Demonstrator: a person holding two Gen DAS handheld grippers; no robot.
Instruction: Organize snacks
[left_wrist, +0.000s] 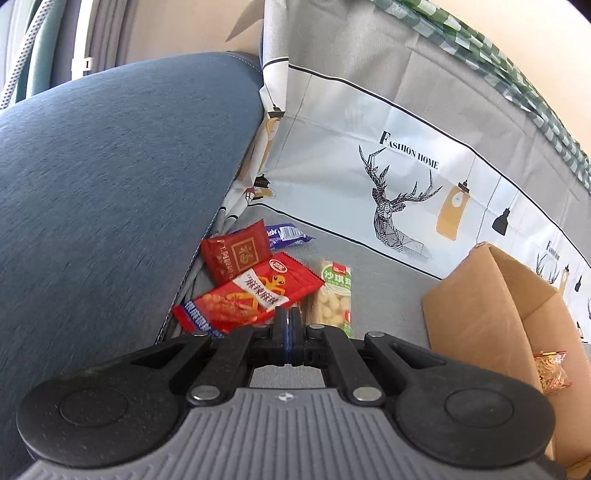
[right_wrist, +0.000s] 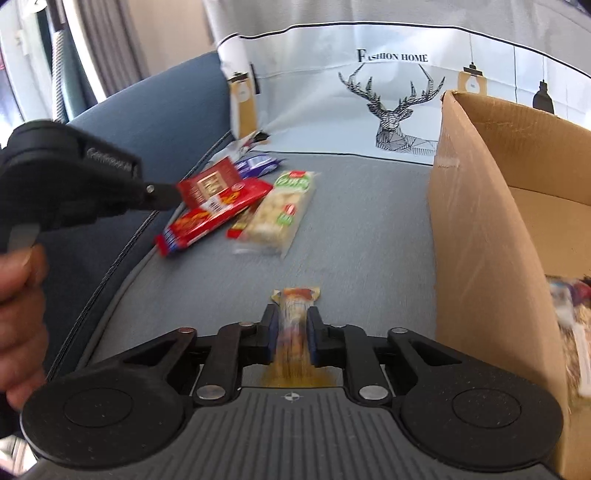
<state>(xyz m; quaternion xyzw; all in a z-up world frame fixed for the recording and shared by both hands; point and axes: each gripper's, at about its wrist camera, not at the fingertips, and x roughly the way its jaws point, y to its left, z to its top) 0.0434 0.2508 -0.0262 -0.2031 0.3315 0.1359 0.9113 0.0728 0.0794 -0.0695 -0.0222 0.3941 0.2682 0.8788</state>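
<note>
Blue sofa cushion (left_wrist: 110, 192) fills the left of the left wrist view; the grey seat surface (right_wrist: 369, 236) spreads across the middle. A deer-print "Fashion Home" cover (left_wrist: 399, 199) hangs behind. Open cardboard box (right_wrist: 480, 229) stands on the seat at right; a few packets lie inside, blurred in the right view, and one yellow-red packet (left_wrist: 552, 373) shows in the left view.

Snack pile sits at the seat's back left corner against the blue cushion: long red packet (left_wrist: 251, 299) on top, dark red square packet (left_wrist: 236, 253) behind it and partly under it, purple packet (left_wrist: 286, 234) furthest back, clear green-label pack of pale pieces (left_wrist: 336, 295) just right of the red one.

Left gripper (left_wrist: 285, 317): fingers pressed together, nothing visible between them, tips right at the near edge of the long red packet; contact is unclear.

Right gripper (right_wrist: 291, 328): fingers closed partway onto a narrow yellow-orange snack bar (right_wrist: 295, 310), which sticks forward above the seat, left of the box wall, motion-blurred.
</note>
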